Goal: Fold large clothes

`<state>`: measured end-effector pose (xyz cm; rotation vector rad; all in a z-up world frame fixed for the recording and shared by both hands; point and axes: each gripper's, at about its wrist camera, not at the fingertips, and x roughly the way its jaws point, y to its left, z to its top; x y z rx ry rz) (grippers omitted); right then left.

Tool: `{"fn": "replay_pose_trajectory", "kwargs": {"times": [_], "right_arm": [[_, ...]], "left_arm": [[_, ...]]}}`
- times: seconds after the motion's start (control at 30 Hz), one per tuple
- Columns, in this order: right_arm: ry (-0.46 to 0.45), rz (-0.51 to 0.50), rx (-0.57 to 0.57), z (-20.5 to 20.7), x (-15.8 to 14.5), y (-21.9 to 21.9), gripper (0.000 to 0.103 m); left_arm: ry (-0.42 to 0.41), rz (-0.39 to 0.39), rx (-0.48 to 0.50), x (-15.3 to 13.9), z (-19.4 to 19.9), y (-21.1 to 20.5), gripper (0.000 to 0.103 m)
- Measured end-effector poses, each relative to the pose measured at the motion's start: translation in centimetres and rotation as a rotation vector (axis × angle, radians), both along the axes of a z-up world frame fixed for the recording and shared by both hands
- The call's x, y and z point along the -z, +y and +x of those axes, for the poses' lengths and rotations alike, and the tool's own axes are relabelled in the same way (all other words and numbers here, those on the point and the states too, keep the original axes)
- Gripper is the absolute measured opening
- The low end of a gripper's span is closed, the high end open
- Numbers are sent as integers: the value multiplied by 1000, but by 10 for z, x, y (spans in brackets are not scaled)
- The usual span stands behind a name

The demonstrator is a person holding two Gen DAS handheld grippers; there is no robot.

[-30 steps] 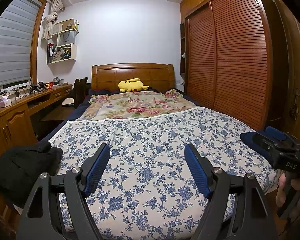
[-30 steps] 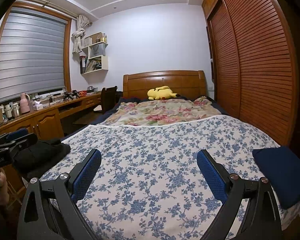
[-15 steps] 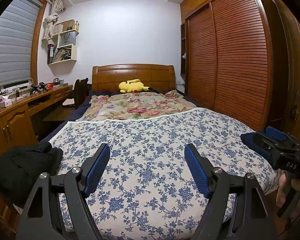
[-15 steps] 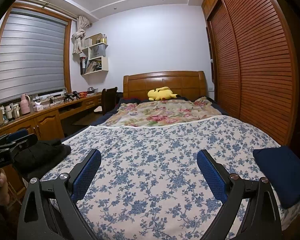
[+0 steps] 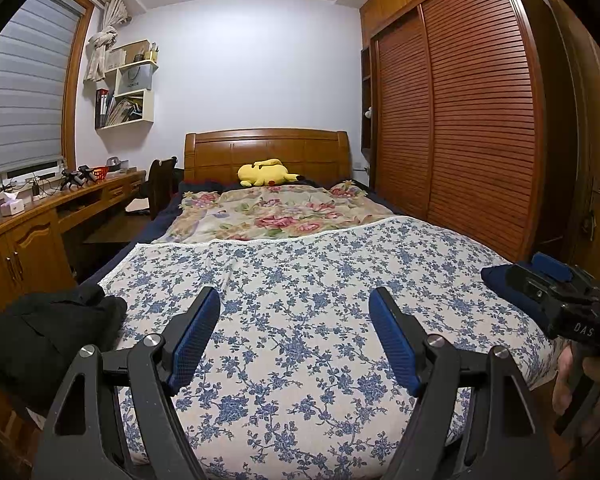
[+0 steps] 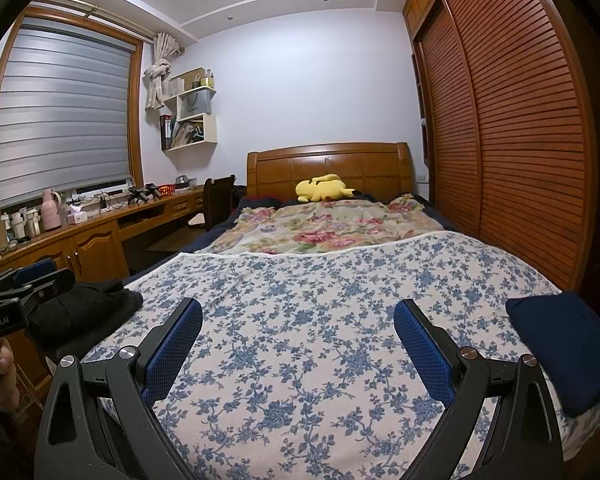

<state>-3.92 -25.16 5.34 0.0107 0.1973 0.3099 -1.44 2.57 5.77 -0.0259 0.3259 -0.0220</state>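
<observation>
Bedroom view: bed (image 5: 300, 344) under a blue-floral cover is filling both frames. Left tongs (image 5: 296, 332) and right tongs (image 6: 298, 344) are hovering above its foot, jaws standing wide, gripping nothing. Black garment (image 6: 84, 312) is lying bunched at the bed's left edge; folded navy garment (image 6: 568, 344) is sitting at its right edge.

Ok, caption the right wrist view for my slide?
Open right tool above floral bedspread, black garment left, navy garment right.

Black left gripper (image 5: 294, 308) and right gripper (image 6: 298, 322) carry blue ribbed pads, silver screws.
</observation>
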Motion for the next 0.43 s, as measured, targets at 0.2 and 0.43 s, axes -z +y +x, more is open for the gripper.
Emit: {"fn": "replay_pose_trajectory", "kwargs": {"times": [0.2, 0.43], "right_arm": [[-2, 3, -2, 0, 1, -1, 97], [0, 5, -3, 1, 2, -2, 97]], "left_arm": [[-1, 1, 0, -1, 0, 1, 78], [0, 2, 1, 0, -1, 0, 78]]}}
